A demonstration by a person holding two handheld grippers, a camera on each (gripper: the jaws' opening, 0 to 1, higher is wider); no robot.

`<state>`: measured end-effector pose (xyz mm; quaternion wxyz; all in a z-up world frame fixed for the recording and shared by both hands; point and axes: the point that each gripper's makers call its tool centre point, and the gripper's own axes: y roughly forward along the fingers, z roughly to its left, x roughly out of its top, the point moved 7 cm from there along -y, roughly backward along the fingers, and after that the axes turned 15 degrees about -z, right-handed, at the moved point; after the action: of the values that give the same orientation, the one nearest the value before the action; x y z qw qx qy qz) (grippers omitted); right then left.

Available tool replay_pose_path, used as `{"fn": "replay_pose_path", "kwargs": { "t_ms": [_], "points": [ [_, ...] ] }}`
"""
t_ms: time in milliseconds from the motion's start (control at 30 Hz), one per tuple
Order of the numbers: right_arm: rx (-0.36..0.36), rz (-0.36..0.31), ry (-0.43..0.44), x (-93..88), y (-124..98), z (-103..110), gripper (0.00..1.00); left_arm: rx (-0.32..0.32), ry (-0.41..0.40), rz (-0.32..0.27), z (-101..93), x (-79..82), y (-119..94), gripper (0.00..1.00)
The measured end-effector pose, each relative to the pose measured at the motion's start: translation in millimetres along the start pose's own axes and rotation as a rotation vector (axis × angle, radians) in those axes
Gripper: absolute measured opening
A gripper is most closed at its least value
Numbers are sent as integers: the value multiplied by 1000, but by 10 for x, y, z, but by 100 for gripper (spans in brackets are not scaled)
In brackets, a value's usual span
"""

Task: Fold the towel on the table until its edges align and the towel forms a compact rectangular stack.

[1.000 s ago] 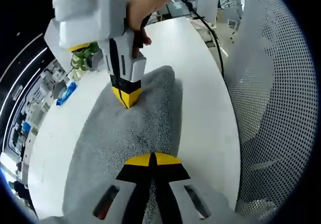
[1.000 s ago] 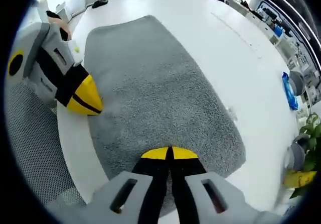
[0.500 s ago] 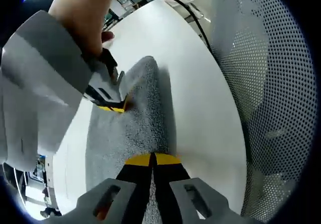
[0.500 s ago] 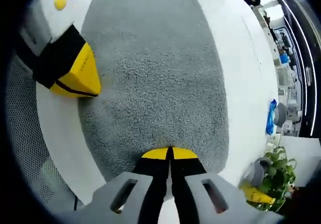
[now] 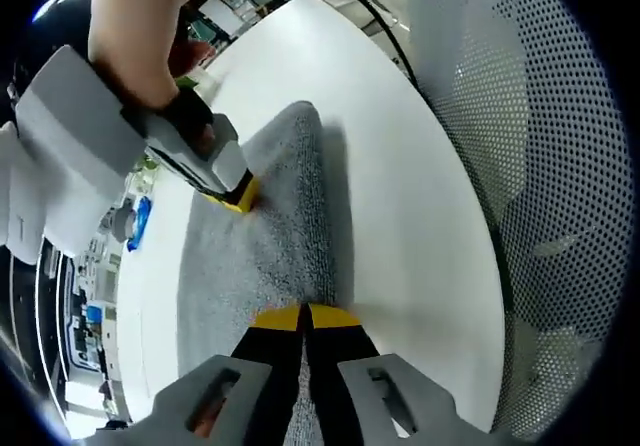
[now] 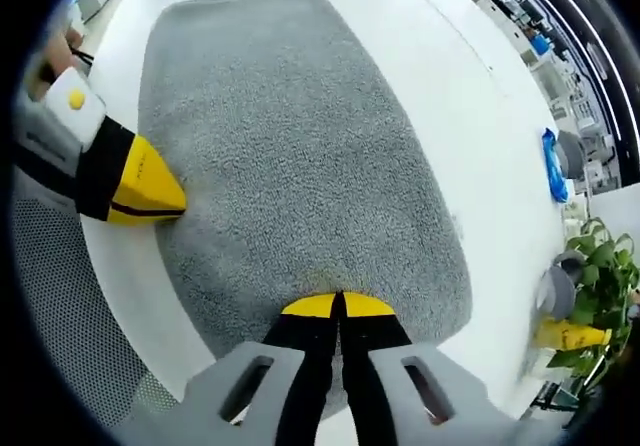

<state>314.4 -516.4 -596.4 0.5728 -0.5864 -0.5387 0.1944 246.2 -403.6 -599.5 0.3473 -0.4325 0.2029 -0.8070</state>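
A grey towel [image 6: 300, 156] lies spread flat on the white table [image 6: 470, 116]. In the right gripper view my right gripper [image 6: 337, 306] is shut on the towel's near edge. The left gripper [image 6: 150, 191] comes in from the left with its yellow tips closed at the towel's side edge. In the left gripper view the towel [image 5: 275, 256] runs away from my left gripper [image 5: 303, 316], which is shut on its edge. A hand holds the right gripper [image 5: 235, 194] further along the towel, tips down on the cloth.
A perforated grey chair back [image 5: 540, 166] stands close beside the table edge, also seen as mesh [image 6: 60, 326] below the left gripper. A blue object [image 6: 553, 166], a plant [image 6: 600, 256] and a yellow item [image 6: 570, 334] sit at the table's far side.
Both cameras have tilted and shifted. Both grippers stay shut at the same places on the towel's edge, and the towel lies much as before.
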Motion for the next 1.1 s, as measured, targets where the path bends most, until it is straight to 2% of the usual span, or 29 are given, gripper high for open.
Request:
{"fn": "replay_pose_path", "kwargs": {
  "t_ms": [67, 367, 567, 700, 967, 1100],
  "points": [
    [5, -6, 4, -5, -4, -6, 0, 4, -21, -7, 11, -12, -6, 1],
    [20, -9, 57, -22, -19, 14, 0, 12, -3, 9, 19, -46, -13, 1],
    [25, -1, 49, -27, -26, 48, 0, 28, -57, 11, 58, -96, -24, 1],
    [35, -21, 121, -49, -43, 36, 0, 33, -58, 14, 63, -113, -28, 1],
    [67, -76, 196, -107, -87, 73, 0, 50, -74, 25, 99, -166, -43, 1],
    [109, -105, 262, -123, -117, 151, 0, 62, -87, 38, 125, -210, -58, 1]
  ]
}}
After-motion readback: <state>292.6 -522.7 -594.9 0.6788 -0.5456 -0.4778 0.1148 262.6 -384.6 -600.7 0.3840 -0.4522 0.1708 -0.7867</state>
